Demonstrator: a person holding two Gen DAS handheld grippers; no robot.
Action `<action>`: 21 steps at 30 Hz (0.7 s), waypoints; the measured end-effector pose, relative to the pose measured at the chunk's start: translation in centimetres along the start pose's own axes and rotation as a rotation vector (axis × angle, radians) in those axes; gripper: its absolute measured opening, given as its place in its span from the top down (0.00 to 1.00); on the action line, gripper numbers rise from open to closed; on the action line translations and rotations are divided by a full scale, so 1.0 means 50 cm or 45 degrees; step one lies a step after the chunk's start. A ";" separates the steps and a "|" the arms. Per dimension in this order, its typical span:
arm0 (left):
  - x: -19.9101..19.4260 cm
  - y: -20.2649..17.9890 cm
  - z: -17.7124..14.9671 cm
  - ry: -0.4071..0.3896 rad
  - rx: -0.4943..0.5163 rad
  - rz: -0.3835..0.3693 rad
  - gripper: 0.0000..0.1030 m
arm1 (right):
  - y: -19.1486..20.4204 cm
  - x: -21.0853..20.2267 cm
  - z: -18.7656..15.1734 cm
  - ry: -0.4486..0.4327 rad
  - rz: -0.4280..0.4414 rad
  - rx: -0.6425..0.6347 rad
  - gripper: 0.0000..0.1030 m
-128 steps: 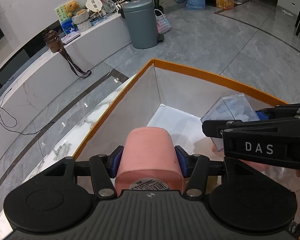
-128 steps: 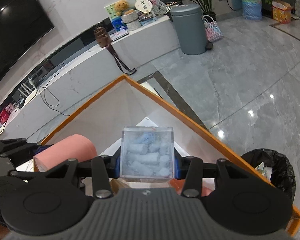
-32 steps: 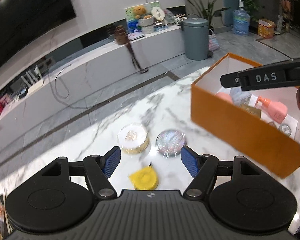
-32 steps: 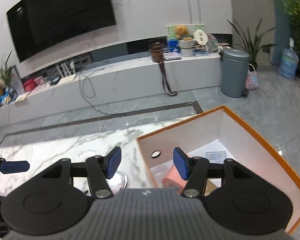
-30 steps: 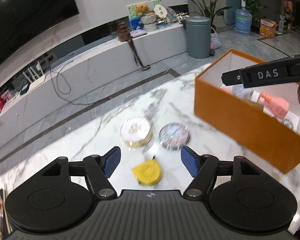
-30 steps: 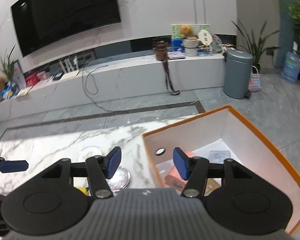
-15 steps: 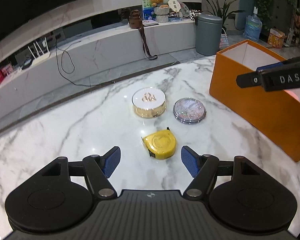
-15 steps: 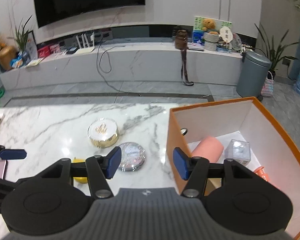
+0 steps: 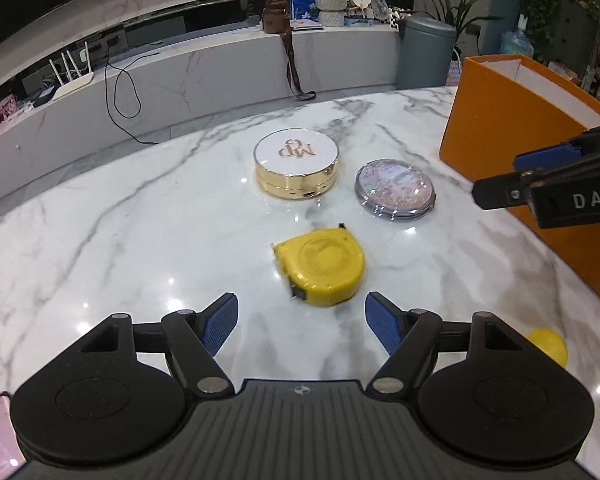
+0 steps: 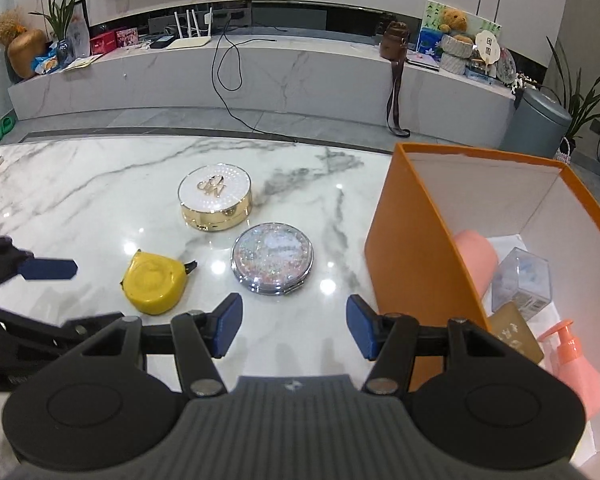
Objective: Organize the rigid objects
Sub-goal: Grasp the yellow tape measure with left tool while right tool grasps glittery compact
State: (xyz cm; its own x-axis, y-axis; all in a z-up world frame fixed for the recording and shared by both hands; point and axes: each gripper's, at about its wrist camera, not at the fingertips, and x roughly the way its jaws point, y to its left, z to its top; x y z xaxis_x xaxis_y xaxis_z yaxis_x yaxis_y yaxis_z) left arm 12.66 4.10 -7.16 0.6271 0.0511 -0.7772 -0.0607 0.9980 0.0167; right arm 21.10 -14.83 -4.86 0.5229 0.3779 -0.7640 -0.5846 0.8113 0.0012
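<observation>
Three loose items sit on the white marble table (image 9: 100, 240) in a small cluster: a round gold compact with a white monogrammed lid (image 9: 296, 168) at the back, a glittery silver round mirror compact (image 9: 396, 191) just beside it, and a yellow plastic tape measure (image 9: 320, 266) nearest the left gripper (image 9: 301, 322). That left gripper hangs above the table with the tape measure just ahead of its blue pads (image 9: 220, 322); its jaws have just been opening, stand wide and have nothing between them. The right gripper (image 10: 294, 326) is spread apart and empty too, aimed at the mirror compact, with the wall of the orange cardboard box (image 10: 416, 264) close against its right-hand finger. Inside that box lie a pink cylinder (image 10: 474, 254), a clear plastic cube (image 10: 522, 280), a tan card (image 10: 514, 330) and a pink pump bottle (image 10: 574, 364). Nothing blocks the way to the three table items. A few seconds back both grippers were over the box, the left clamping the pink cylinder and the right the clear cube; both now rest in the box, and the grippers have swung out and dropped low over the table.
</observation>
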 end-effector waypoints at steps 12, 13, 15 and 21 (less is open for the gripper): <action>0.054 -0.029 0.000 -0.021 0.011 0.015 0.14 | -0.003 0.049 0.004 0.035 0.016 0.043 0.44; 0.056 -0.026 0.002 -0.027 -0.001 0.010 0.14 | -0.004 0.053 0.003 0.039 0.016 0.045 0.44; 0.061 -0.023 0.006 -0.042 -0.019 0.004 0.13 | -0.005 0.061 0.003 0.045 0.016 0.050 0.44; 0.071 -0.015 0.011 -0.089 -0.038 0.013 0.17 | -0.003 0.081 0.009 0.055 0.026 0.063 0.44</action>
State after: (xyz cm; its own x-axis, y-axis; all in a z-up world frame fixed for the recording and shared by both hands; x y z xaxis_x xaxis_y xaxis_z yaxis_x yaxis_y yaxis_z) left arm 15.37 3.54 -9.57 0.6791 0.0647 -0.7312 -0.0900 0.9959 0.0045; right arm 23.58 -13.25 -7.66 0.4834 0.3761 -0.7905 -0.5630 0.8250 0.0482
